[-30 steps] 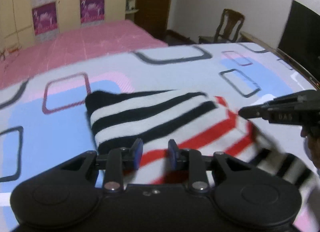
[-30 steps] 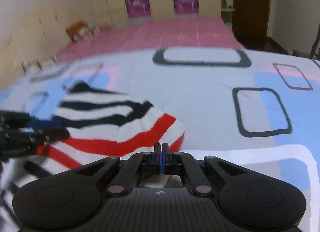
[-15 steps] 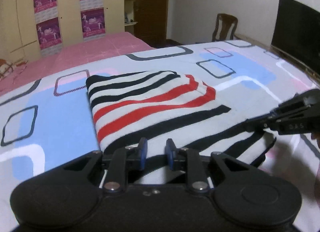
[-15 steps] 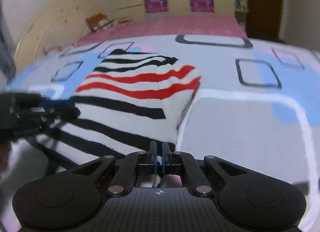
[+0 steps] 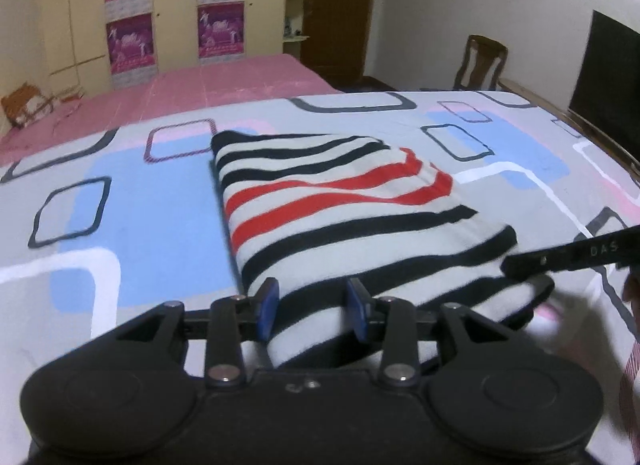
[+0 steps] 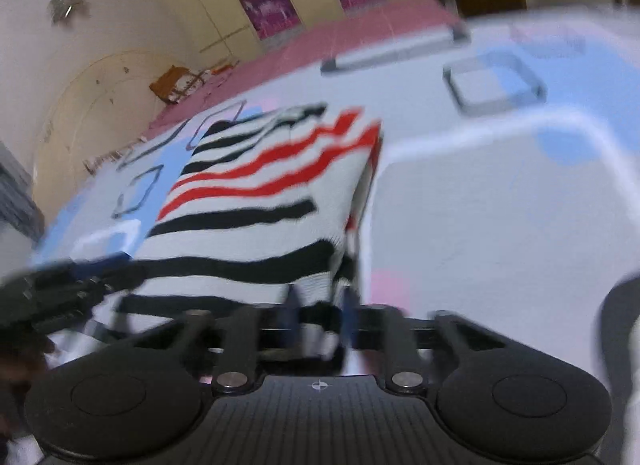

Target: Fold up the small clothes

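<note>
In the left wrist view the left gripper sits at the near edge of the striped garment, which lies folded on the bed over its patterned sheet. The jaws have just been opening and now stand apart, with the near hem of the cloth lying between the blue pads but not squeezed by them. The folded piece runs away from the jaws, its long axis heading toward the far left, black stripes nearest and red ones beyond. The tip of the right gripper comes in from the right and lies at the garment's near right corner. In the right wrist view, which is blurred, the right gripper is at that same near corner; its jaws have also just been opening and show a narrow gap with a bit of striped fabric between them, though the blur hides whether the pads touch it. The left gripper appears as a dark shape at the left, at the hem. Both hands are about equally near the hem; the release looks to be under way, and any further fold would start from this near edge.
</note>
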A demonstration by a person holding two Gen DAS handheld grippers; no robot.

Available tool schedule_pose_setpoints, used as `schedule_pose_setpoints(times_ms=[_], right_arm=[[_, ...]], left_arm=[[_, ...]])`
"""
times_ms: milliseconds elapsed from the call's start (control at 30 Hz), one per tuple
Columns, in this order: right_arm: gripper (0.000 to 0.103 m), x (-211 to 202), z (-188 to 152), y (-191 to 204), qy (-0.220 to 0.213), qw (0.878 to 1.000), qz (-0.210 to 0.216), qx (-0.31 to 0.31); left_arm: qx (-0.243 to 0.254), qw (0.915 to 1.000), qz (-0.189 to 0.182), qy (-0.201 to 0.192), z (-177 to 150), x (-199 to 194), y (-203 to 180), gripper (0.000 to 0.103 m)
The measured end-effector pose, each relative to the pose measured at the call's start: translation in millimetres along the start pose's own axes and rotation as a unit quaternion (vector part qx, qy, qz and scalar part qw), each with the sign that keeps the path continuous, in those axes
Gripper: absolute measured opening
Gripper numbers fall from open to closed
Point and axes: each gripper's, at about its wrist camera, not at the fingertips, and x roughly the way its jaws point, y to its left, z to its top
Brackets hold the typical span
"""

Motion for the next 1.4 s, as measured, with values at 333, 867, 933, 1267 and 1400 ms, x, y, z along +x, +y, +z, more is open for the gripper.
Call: schedule_pose_setpoints(times_ms=[333,867,933,1267,1400], right_arm=[[0.014,-3.8,-2.8,7.9,0.007,0.999,-0.023,-0.027],[0.000,35.8,15.9,44.6,-0.015,0.982,-0.076,-0.175],[0.000,32.2,16.7,41.5,-0.013,0.982,-0.072,-0.173],[0.000,30.7,11.9,51.4,-0.010,0.981,-0.059,-0.187],[0.000,31.1,15.5,52.1,-0.006,0.982,-0.053,-0.179]], left_arm=[[0.007,0.9999,0.007,0.007,2.3,-2.7,4.1,0.042],[0.043,0.9987,-0.018,0.022,21.2,32.2,-25.7,0.042],[0.043,0.9987,-0.015,0.023,22.5,29.3,-26.9,0.042],[0.049,0.9981,0.026,0.027,23.8,20.4,-28.7,0.042],[0.050,0.9978,0.033,0.027,25.8,20.9,-30.2,0.042]])
